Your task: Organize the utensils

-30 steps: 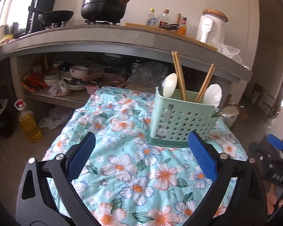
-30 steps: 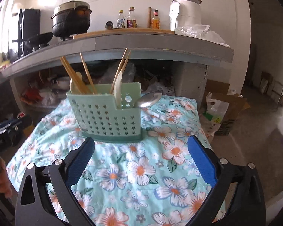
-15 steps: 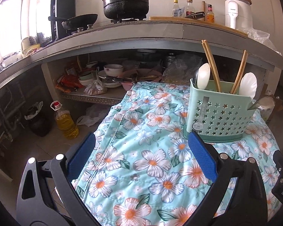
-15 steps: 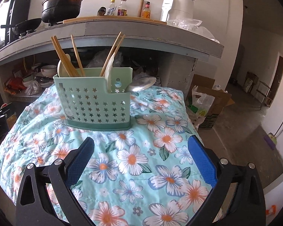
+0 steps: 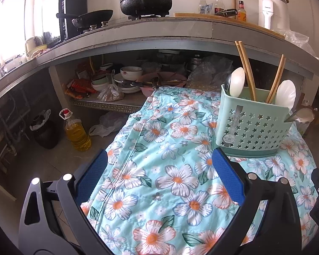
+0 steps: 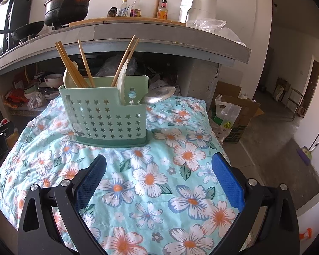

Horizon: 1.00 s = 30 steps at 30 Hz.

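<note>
The utensils stand in a green utensil holder (image 6: 108, 114) with star-shaped holes, which sits upright on the floral cloth (image 6: 151, 170) covering my tabletop. Inside the holder I see wooden chopsticks (image 6: 71, 63) leaning out of the top, white spoons (image 5: 237, 81) among them, and a metal spoon (image 6: 158, 94) whose bowl pokes out over the holder's lower side. My left hand-held gripper (image 5: 157, 178) hovers over the cloth in front of the holder, jaws spread wide and empty, its right blue pad near the holder's base. My right hand-held gripper (image 6: 159, 180) is also wide open with nothing between its pads, in front of the holder and apart from it.
</note>
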Each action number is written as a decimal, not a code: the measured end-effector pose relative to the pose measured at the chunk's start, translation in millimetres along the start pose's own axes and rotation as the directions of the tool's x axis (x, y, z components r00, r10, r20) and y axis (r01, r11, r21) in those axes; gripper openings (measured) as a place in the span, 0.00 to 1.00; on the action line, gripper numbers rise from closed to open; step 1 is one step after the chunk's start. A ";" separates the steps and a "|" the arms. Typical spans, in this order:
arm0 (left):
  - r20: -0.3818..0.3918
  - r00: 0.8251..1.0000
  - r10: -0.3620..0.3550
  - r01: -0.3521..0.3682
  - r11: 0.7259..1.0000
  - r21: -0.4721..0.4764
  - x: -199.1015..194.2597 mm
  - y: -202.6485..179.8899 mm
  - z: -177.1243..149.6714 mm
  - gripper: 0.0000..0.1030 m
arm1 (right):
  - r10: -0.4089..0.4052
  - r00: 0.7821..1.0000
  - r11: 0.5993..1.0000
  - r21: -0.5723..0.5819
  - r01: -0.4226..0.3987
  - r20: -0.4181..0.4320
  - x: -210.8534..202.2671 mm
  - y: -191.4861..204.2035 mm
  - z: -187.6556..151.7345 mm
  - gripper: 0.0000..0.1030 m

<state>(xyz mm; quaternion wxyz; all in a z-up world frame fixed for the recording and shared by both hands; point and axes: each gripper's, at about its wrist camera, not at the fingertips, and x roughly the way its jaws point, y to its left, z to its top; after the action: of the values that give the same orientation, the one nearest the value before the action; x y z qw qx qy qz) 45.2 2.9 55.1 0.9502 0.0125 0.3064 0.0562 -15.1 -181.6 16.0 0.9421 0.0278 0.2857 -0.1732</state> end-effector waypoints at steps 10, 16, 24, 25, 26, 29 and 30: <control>0.003 1.000 -0.006 0.006 1.000 -0.002 -1.6 -1.1 0.5 0.92 | -0.001 1.000 1.000 -0.001 0.001 0.001 -0.6 0.3 0.2 0.94; -0.003 1.000 -0.013 0.013 1.000 0.001 -2.3 -2.3 0.5 0.92 | 0.002 1.000 1.000 0.000 -0.002 0.001 -1.4 0.7 0.8 0.94; -0.007 1.000 -0.013 0.013 1.000 -0.003 -2.2 -1.9 0.0 0.92 | 0.003 1.000 1.000 0.001 -0.003 0.000 -2.0 1.0 1.0 0.94; -0.009 1.000 -0.015 0.015 1.000 -0.004 -1.8 -2.0 -0.2 0.92 | 0.002 1.000 1.000 0.001 -0.002 -0.001 -2.2 1.5 1.0 0.94; -0.011 1.000 -0.017 0.017 1.000 -0.006 -1.2 -1.8 -0.1 0.92 | 0.002 1.000 1.000 0.001 -0.002 -0.001 -2.3 1.4 1.0 0.94; -0.015 1.000 -0.019 0.019 1.000 -0.009 0.2 -0.4 -0.3 0.92 | 0.003 1.000 1.000 0.000 -0.003 -0.001 -2.5 1.9 1.0 0.94; -0.016 1.000 -0.019 0.019 1.000 -0.009 0.0 -0.6 -0.4 0.92 | 0.003 1.000 1.000 0.000 -0.003 -0.001 -2.5 2.2 0.9 0.94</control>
<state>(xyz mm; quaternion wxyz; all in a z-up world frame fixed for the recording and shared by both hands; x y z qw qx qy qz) 45.1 2.2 54.8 0.9483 0.0048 0.3137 0.0485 -15.8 -178.9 18.0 0.9423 0.0283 0.2860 -0.1719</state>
